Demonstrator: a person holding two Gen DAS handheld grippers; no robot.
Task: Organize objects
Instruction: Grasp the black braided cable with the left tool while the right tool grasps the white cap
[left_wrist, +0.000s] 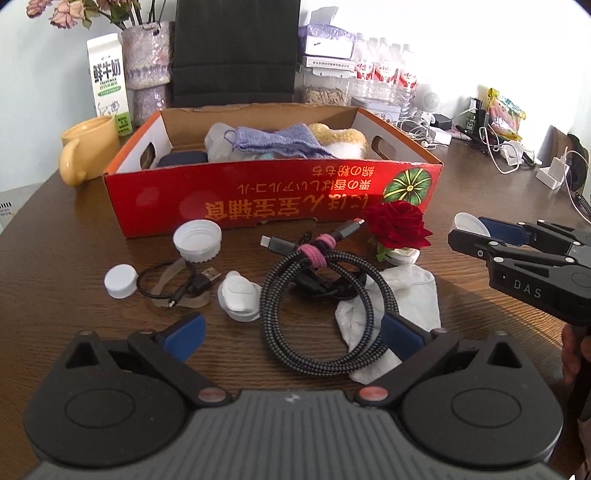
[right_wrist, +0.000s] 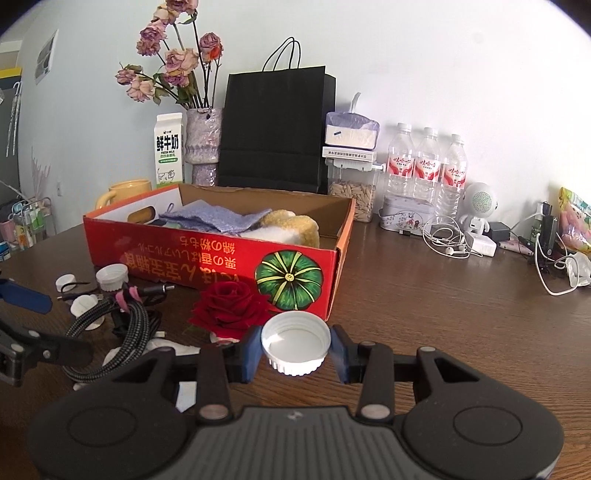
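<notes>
The right gripper pinches a white ribbed bottle cap, open side up, above the wooden table. The left gripper hangs wide open and empty over a coiled braided cable. Beyond lie a red rose, then a red cardboard box holding cloths.
</notes>
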